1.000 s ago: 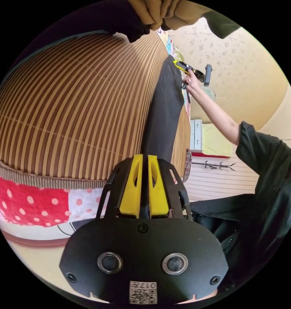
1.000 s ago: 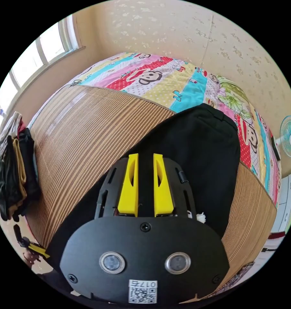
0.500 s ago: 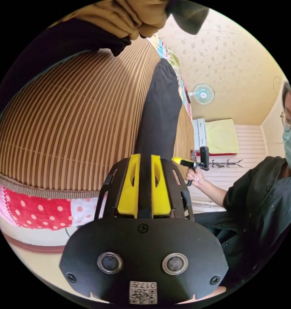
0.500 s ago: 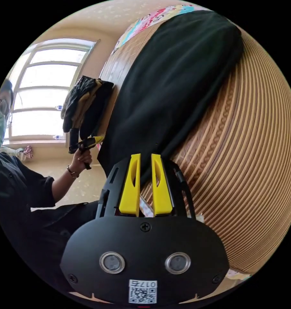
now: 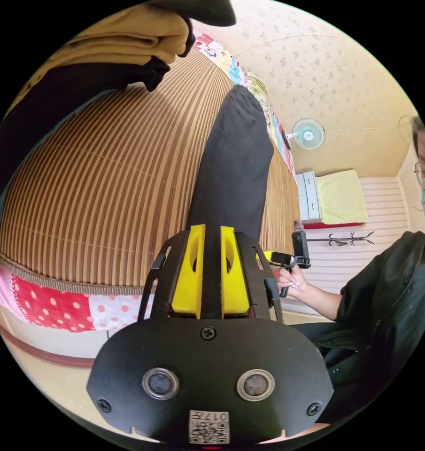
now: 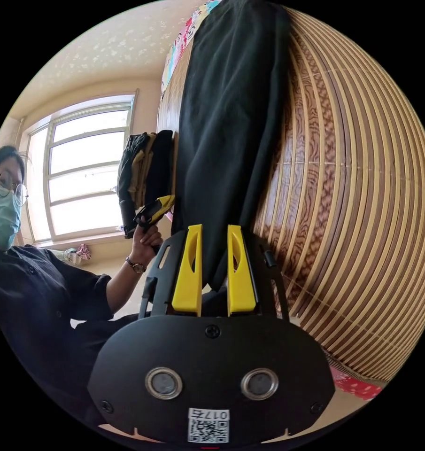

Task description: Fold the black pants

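The black pants [image 5: 233, 155] lie in a long folded strip across a striped bamboo mat [image 5: 104, 178] on a bed. My left gripper [image 5: 212, 230] is shut on their near end at the mat's edge. In the right gripper view the pants [image 6: 231, 108] stretch away from my right gripper [image 6: 214, 230], whose jaws stand apart with the hem lying between them. A hand holds the right gripper [image 5: 275, 257] just beside the left one, and the left gripper [image 6: 158, 206] shows likewise at the same end of the pants.
A pile of folded clothes [image 5: 104, 42] sits on the mat's far side, also as the pile [image 6: 142, 169]. A dotted quilt [image 5: 48, 307] hangs below the mat. The seated person [image 5: 386, 291] is close by. A fan [image 5: 308, 134] and drawers [image 5: 308, 197] stand by the wall.
The right gripper left the pants' far end and came back to the near end beside the left gripper. Its jaws have spread around the hem. The left gripper kept its hold.
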`<state>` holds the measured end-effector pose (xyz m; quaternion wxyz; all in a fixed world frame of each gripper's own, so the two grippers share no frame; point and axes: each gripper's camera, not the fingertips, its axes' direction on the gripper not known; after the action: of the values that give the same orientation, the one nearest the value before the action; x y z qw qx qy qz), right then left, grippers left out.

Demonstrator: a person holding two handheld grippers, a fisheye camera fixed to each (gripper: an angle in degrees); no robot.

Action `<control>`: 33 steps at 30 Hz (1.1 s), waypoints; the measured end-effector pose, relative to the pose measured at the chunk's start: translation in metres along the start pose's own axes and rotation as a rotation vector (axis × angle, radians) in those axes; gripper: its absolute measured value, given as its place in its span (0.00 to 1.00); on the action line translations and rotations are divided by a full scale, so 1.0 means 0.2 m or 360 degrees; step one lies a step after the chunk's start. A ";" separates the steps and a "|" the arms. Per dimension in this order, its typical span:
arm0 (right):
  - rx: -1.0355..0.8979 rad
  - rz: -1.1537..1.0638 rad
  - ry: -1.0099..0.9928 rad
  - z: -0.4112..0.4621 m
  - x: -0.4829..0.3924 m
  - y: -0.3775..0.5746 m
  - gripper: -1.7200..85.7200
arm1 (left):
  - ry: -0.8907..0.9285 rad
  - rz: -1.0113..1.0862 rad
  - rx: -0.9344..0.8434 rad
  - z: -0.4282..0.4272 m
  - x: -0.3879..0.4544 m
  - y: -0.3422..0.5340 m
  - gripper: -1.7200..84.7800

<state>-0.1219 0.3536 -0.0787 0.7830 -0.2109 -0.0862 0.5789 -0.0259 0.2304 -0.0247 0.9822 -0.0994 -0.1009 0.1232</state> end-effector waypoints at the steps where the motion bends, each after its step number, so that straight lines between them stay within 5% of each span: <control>1: 0.0023 0.0022 -0.0034 0.02 0.04 -0.01 0.11 | -0.0020 -0.0005 0.0003 0.00 0.00 0.00 0.09; 8: -0.0035 -0.0075 0.0035 0.19 0.16 -0.05 0.06 | -0.0114 0.0035 -0.0173 0.12 0.06 -0.01 0.05; 12: -0.0011 -0.0225 -0.0088 0.13 0.14 -0.06 0.05 | 0.0275 0.0303 -0.0024 0.01 0.30 -0.04 0.02; 19: 0.0133 -0.0002 -0.0005 0.15 0.28 0.00 0.04 | -0.0383 0.0122 -0.0400 0.27 0.30 -0.05 0.02; 28: -0.0054 0.0130 0.0029 0.35 0.48 -0.08 0.04 | -0.0147 0.0119 -0.0208 0.34 0.31 0.05 0.12; 33: -0.0109 0.0113 -0.0001 0.46 0.48 -0.11 0.05 | -0.0259 0.0045 -0.0404 0.49 0.37 0.09 0.11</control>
<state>-0.1067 0.4601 0.0033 0.7543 -0.2405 -0.0986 0.6029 0.0186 0.2828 0.0784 0.9485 -0.2137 -0.1936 0.1308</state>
